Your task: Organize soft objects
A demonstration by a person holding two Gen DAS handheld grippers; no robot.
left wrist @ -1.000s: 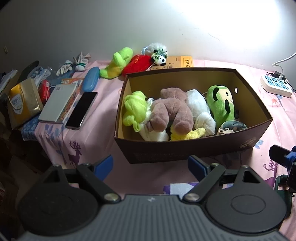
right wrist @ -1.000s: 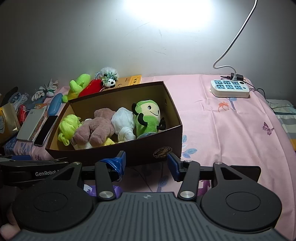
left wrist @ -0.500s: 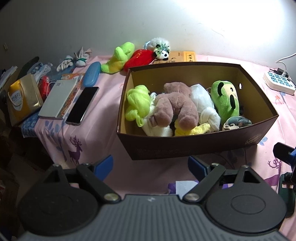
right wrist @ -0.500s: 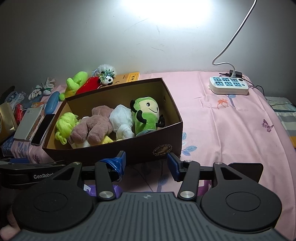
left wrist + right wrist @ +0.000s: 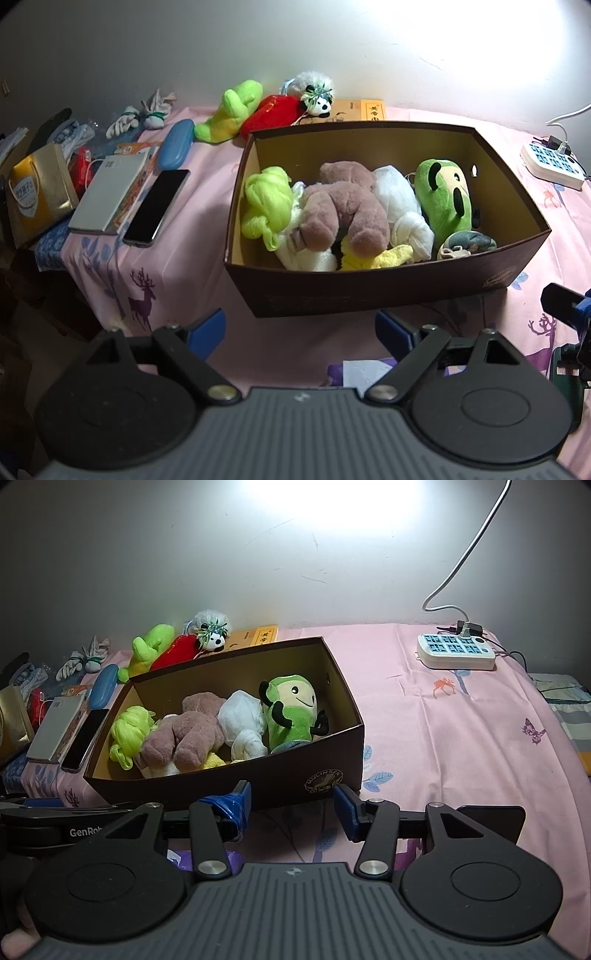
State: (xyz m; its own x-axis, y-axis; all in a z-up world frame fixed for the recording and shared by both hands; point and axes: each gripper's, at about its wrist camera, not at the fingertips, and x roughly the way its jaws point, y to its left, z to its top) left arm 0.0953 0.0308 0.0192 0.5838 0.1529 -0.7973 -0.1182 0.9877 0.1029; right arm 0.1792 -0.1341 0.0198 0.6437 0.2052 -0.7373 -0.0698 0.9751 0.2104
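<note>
A dark brown cardboard box (image 5: 369, 291) (image 5: 295, 775) on the pink bedsheet holds soft things: a brown teddy (image 5: 343, 210) (image 5: 188, 734), a neon-green yarn bundle (image 5: 266, 203) (image 5: 129, 731), white cloth bundles (image 5: 402, 206) (image 5: 243, 723) and a green plush (image 5: 443, 199) (image 5: 291, 712). Behind the box lie a lime-green plush (image 5: 229, 110) (image 5: 147, 650), a red plush (image 5: 273, 114) and a small panda (image 5: 314, 92) (image 5: 212, 631). My left gripper (image 5: 299, 328) and right gripper (image 5: 291, 805) are both open and empty, just in front of the box.
A phone (image 5: 155, 206), a grey book (image 5: 107, 192), a blue case (image 5: 177, 144), a yellow bag (image 5: 33, 188) and white gloves (image 5: 140, 114) lie at the left. A white power strip (image 5: 456, 651) with cables sits at the far right. A yellow book (image 5: 365, 110) lies behind the box.
Both grippers have risen and moved back slightly, so the box appears a little further away. Both stay open and empty. Nothing in the box has moved.
</note>
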